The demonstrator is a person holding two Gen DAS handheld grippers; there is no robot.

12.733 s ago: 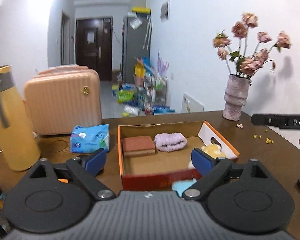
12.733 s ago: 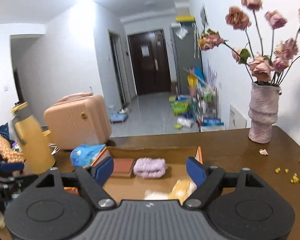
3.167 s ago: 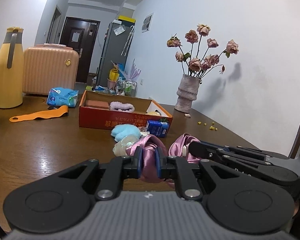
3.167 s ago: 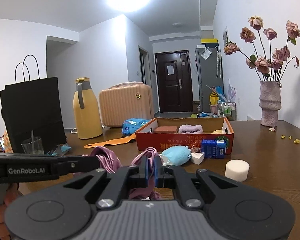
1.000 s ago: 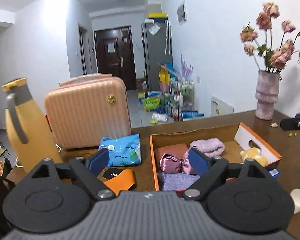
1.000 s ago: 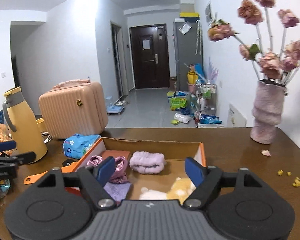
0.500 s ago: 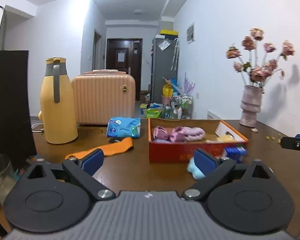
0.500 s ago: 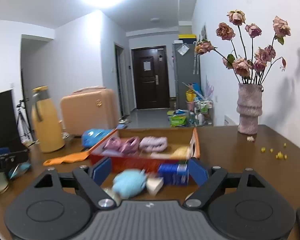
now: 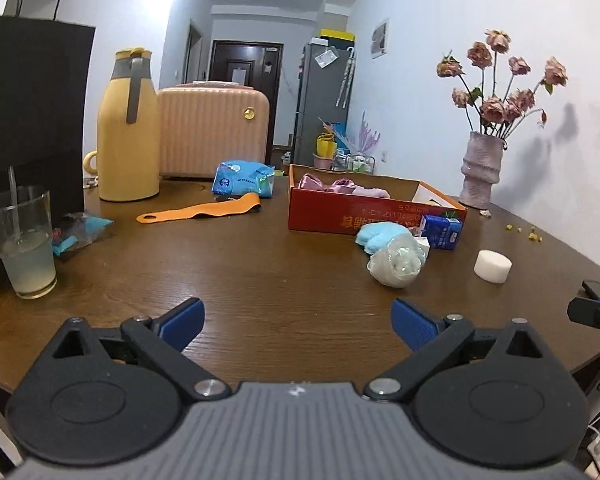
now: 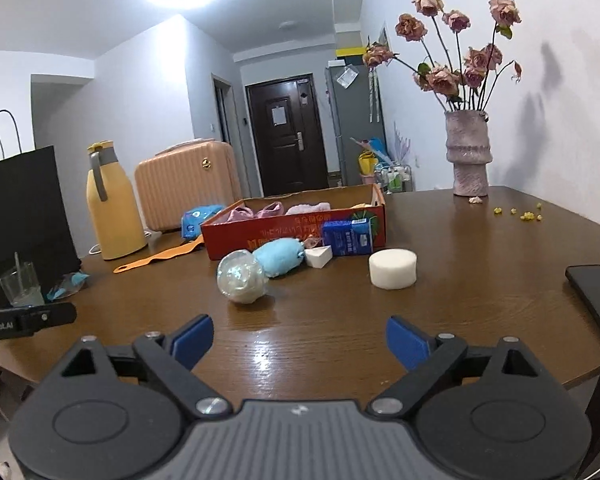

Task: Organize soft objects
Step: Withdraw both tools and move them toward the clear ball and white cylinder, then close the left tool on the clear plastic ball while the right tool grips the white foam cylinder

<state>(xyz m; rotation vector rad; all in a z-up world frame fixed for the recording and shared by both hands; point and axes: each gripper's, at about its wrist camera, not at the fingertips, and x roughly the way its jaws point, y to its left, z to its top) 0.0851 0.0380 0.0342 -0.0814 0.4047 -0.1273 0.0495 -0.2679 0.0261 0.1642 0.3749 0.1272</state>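
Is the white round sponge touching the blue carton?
Apart. The right wrist view shows bare table between the white round sponge and the blue carton.

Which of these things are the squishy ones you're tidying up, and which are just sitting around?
For the job:
red box
pink satin cloth
blue plush
wrapped soft ball
white sponge cylinder

Just lying about:
yellow thermos
vase of dried roses
glass
phone
milk carton
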